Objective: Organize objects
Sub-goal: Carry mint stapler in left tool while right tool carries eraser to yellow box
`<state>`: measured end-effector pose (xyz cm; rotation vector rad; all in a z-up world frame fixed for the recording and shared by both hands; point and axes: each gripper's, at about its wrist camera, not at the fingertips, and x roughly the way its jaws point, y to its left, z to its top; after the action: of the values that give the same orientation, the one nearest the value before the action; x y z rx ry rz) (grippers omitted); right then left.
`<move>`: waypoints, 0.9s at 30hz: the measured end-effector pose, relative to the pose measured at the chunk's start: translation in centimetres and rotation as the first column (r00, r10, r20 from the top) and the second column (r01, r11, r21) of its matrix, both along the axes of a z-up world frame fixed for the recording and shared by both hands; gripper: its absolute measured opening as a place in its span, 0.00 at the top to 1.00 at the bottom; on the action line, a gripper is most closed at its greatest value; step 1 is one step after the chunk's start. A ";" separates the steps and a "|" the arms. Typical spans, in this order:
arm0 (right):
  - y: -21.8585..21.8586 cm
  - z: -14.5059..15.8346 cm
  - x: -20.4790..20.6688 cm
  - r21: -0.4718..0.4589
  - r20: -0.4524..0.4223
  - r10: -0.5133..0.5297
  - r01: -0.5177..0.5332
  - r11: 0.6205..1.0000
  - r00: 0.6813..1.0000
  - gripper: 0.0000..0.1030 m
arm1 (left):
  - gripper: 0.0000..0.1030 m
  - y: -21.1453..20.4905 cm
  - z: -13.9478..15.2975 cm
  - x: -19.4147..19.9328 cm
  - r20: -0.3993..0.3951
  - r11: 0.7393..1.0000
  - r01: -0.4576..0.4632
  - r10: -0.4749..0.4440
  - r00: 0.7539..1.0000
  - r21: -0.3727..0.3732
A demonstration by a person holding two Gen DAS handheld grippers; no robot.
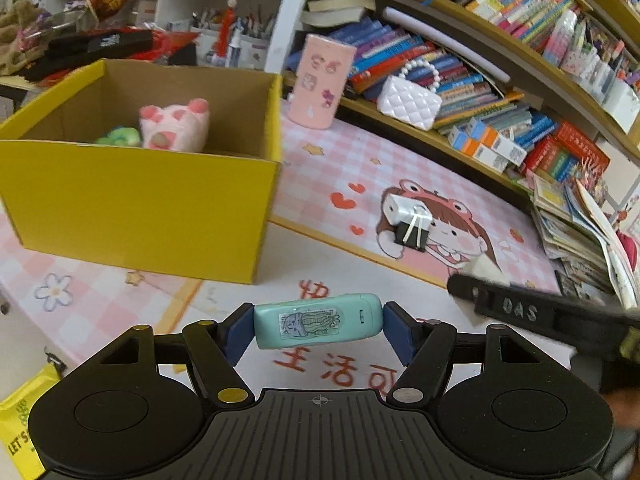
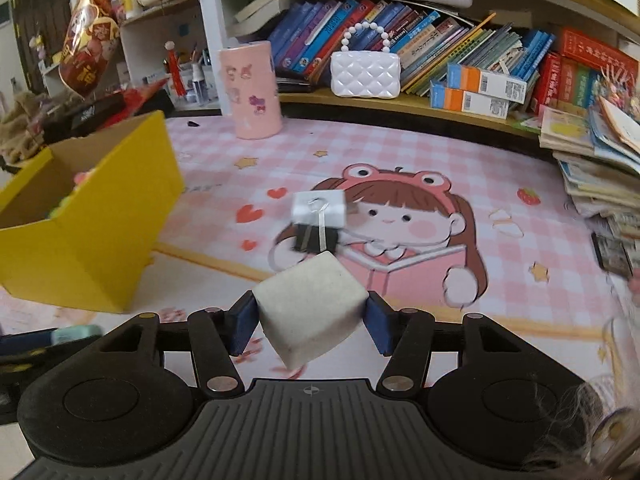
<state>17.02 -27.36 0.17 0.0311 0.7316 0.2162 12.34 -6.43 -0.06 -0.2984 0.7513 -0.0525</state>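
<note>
Turquoise plastic: from the left wrist, one small case [image 1: 318,321] sits crosswise in the left gripper [image 1: 318,326], jaws closed on its ends, above the worktop [image 1: 400,368]; it looks light, stiff and slippery. One yellow box [image 1: 140,200] holds two plush toys [image 1: 176,124].

From the right wrist, the right gripper [image 2: 310,316] clamps one grey cube [image 2: 310,310], tilted, probably light. One small gift box [image 2: 318,220] lies beyond.
</note>
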 end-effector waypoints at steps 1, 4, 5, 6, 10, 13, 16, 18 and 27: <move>0.4 0.1 -0.6 0.012 -0.007 -0.005 0.005 1.000 1.000 0.48 | 0.33 0.5 0.1 -0.3 0.003 1.000 -0.011 0.011 1.000 -0.005; 2.0 -0.2 -2.1 0.048 -0.040 0.021 -0.019 0.999 0.999 0.48 | 0.33 1.9 0.1 -1.3 0.009 0.999 -0.038 0.038 0.999 -0.014; 2.6 -0.3 -2.5 0.046 -0.046 0.032 -0.030 0.998 0.998 0.48 | 0.33 2.4 0.1 -1.7 0.007 0.999 -0.044 0.044 0.999 -0.016; 3.3 -0.4 -3.0 0.039 -0.049 0.044 -0.042 0.998 0.998 0.48 | 0.33 2.9 0.1 -2.0 0.006 0.999 -0.047 0.048 0.999 -0.019; 5.8 -0.4 -4.9 0.010 -0.048 0.085 -0.084 0.996 0.995 0.48 | 0.33 4.6 0.0 -3.5 0.003 0.998 -0.059 0.059 0.998 -0.018; 7.4 -0.3 -6.3 -0.005 -0.049 0.102 -0.102 0.995 0.994 0.48 | 0.33 6.0 -0.1 -4.5 -0.002 0.998 -0.064 0.064 0.998 -0.022; 8.8 -0.4 -7.5 -0.012 -0.064 0.108 -0.109 0.994 0.992 0.48 | 0.33 7.5 -0.1 -5.7 -0.003 0.998 -0.065 0.065 0.998 -0.027; 9.8 -0.3 -8.4 -0.020 -0.066 0.113 -0.115 0.993 0.991 0.48 | 0.33 8.3 0.0 -6.5 -0.003 0.997 -0.066 0.066 0.998 -0.028; 13.9 -0.2 -11.7 -0.036 -0.070 0.116 -0.119 0.992 0.991 0.48 | 0.33 12.4 0.0 -9.7 0.004 0.995 -0.086 0.086 0.996 -0.045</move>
<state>5.30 -13.48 -0.05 -0.0434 0.8058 0.3137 2.62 5.95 -0.11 -0.3730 0.7319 0.0109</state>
